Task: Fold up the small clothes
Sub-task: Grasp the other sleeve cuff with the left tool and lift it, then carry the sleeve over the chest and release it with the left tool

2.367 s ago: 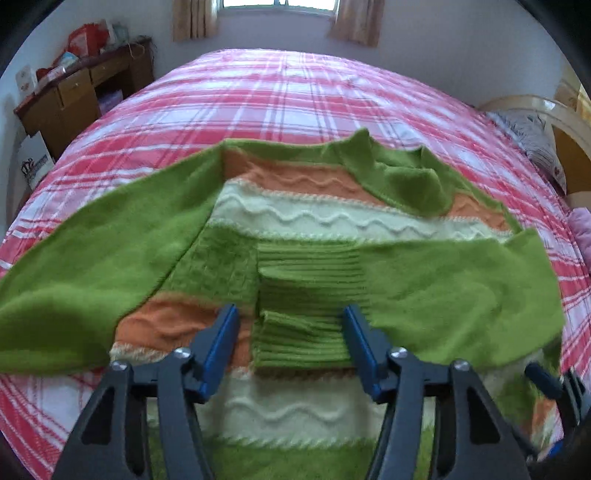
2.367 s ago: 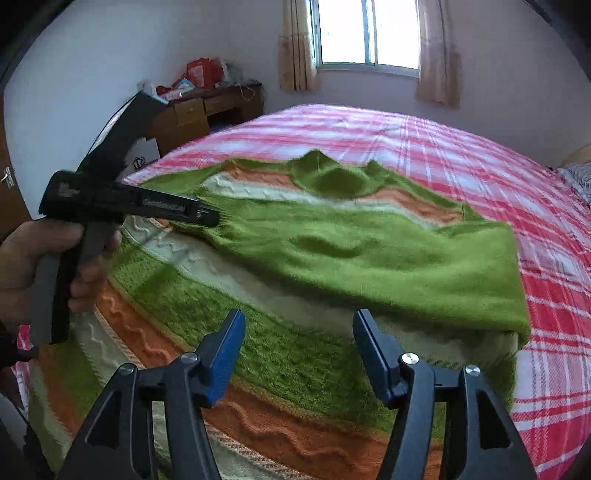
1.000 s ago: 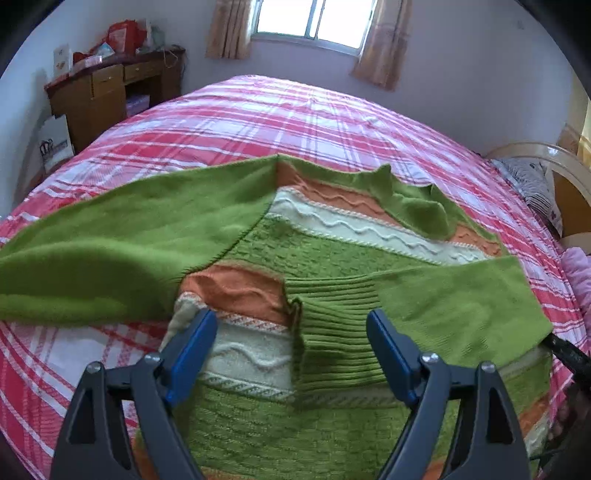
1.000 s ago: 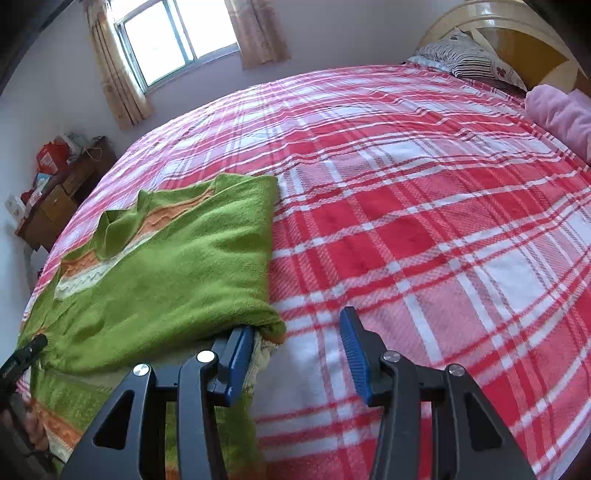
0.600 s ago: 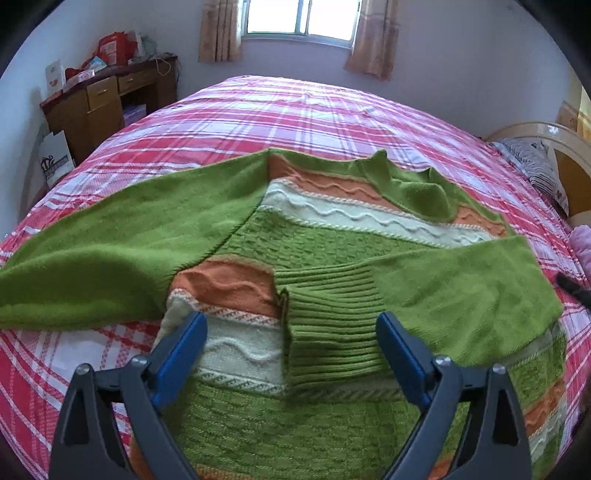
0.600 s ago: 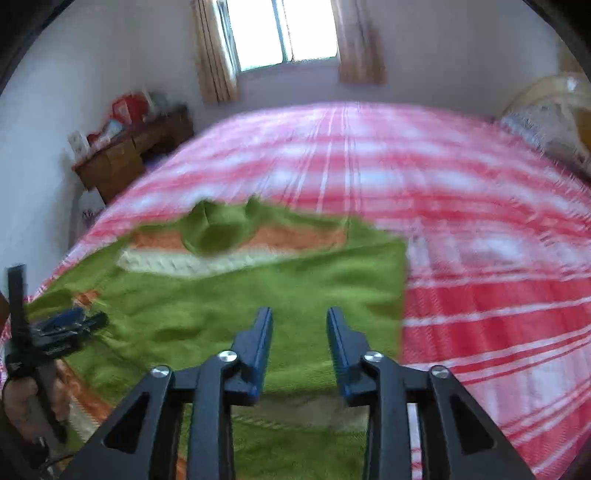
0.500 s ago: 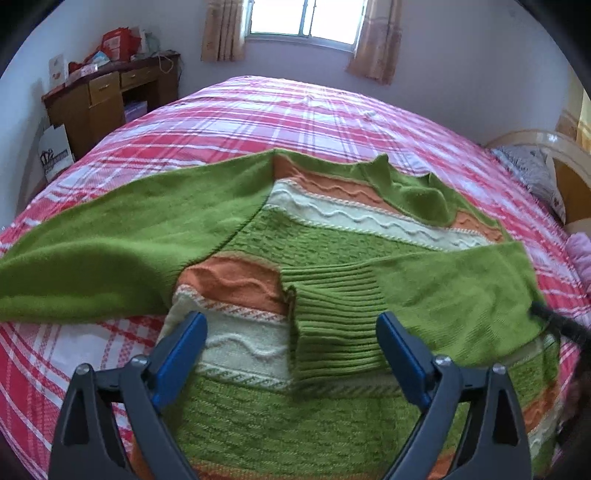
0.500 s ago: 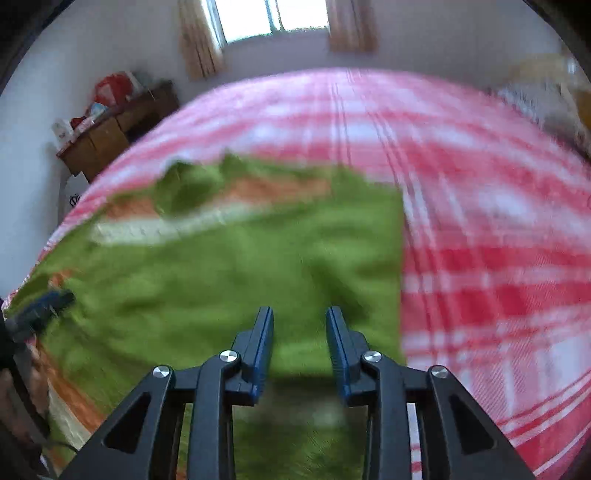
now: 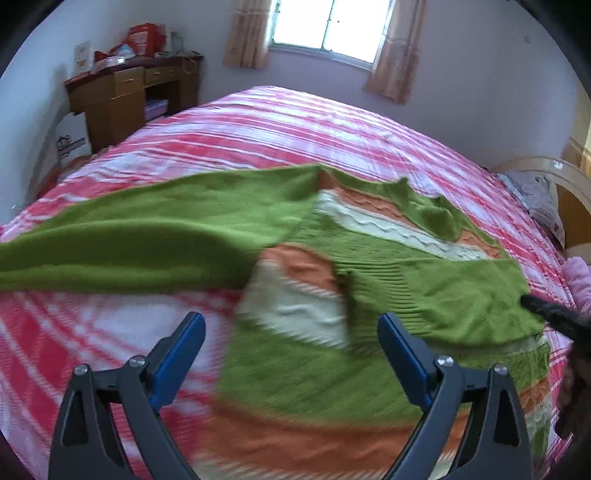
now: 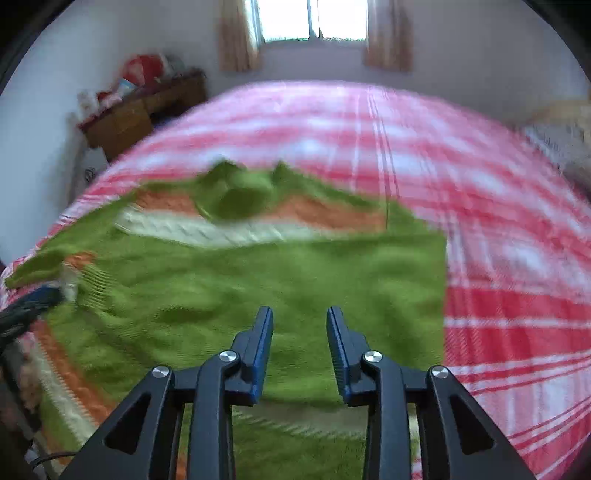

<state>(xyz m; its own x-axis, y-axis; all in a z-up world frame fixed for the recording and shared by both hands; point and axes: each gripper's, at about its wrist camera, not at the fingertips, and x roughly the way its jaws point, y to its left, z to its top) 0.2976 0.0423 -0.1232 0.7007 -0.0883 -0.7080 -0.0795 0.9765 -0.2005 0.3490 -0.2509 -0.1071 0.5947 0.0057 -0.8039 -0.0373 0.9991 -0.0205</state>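
Observation:
A green, orange and cream striped sweater [image 9: 332, 280] lies flat on the red plaid bed [image 9: 280, 125]. One green sleeve [image 9: 140, 236] stretches out to the left. The other sleeve [image 10: 295, 273] is folded across the body, its ribbed cuff [image 9: 384, 284] near the middle. My left gripper [image 9: 291, 341] hovers open and wide over the sweater's left side edge, nothing between its fingers. My right gripper [image 10: 300, 332] hangs over the folded sleeve with a narrow gap and holds nothing. Its black tip [image 9: 546, 314] shows at the right of the left wrist view.
A wooden desk [image 9: 133, 99] with clutter stands at the back left, a white bag [image 9: 72, 136] beside it. A curtained window [image 9: 325, 26] is behind the bed. A pillow [image 9: 535, 192] and something pink [image 9: 580, 280] lie at the right.
My left gripper has shifted left, from over the cuff to the sweater's side edge. My right gripper swung from the bare bed back over the folded sleeve, and its jaws narrowed.

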